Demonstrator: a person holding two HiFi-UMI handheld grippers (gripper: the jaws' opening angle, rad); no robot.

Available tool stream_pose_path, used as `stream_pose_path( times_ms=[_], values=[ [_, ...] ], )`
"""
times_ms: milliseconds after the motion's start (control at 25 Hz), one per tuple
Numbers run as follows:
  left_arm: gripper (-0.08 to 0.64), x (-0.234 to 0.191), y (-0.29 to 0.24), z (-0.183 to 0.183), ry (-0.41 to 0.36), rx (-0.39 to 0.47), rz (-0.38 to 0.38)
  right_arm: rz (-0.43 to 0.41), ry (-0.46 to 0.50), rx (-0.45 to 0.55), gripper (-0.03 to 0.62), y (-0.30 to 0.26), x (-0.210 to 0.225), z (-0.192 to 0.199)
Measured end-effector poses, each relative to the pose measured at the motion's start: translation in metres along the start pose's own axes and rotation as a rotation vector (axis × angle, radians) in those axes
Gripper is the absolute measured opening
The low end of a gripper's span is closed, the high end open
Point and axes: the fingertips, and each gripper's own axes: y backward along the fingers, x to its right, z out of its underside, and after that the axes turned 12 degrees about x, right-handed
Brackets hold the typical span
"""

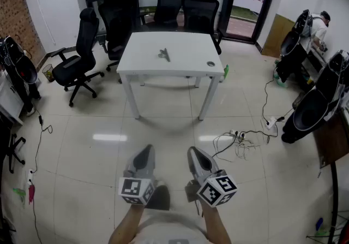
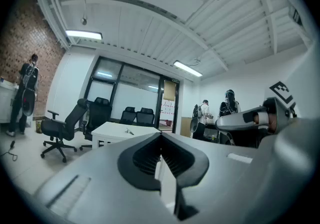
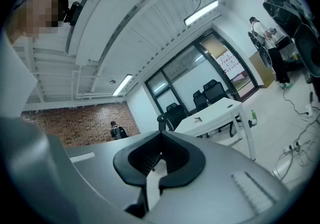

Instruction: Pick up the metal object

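Small grey metal object (image 1: 164, 54) lay 12 o'clock on white rectangular table (image 1: 185, 63); looked stiff, light, maybe slippery; pinch across middle. Left gripper (image 1: 145, 153), right gripper (image 1: 195, 154) both clenched, empty.

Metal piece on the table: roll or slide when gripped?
The metal object looks small and thin, so probably light and rigid. It lies flat, so rolling seems unlikely. On the smooth table it may skid if nudged.
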Motion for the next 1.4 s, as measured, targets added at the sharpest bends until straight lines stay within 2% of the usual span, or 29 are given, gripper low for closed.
stream_pose_path(
  times_ms=[240, 360, 480, 680, 880, 1160, 1400],
  values=[
    [0.001, -0.038, -0.061, 0.037, 0.026, 0.001, -0.02, -0.003, 0.022, -0.051, 0.012, -0.06, 0.038, 0.023],
    [0.0, -0.071, -0.12, 0.059, 0.043, -0.005, -0.026, -0.005, 0.048, -0.062, 0.012, -0.116, 0.067, 0.029],
    [0.0, -0.101, -0.195, 0.076, 0.055, -0.027, -0.017, 0.033, 0.08, -0.089, 0.011, -0.187, 0.107, 0.024],
    [0.001, -0.158, -0.338, 0.063, 0.014, 0.006, 0.029, -0.009, 0.11, -0.061, 0.012, -0.333, 0.149, -0.001],
    [0.001, -0.202, -0.442, 0.048, -0.027, 0.042, 0.045, -0.009, 0.078, -0.037, 0.012, -0.433, 0.183, -0.012],
    [0.001, -0.231, -0.497, 0.057, 0.012, 0.018, -0.03, -0.021, 0.054, -0.069, 0.012, -0.497, 0.215, -0.018],
    [0.001, -0.237, -0.522, 0.063, -0.014, 0.005, -0.066, -0.037, 0.057, -0.065, 0.011, -0.519, 0.229, -0.022]
  ],
)
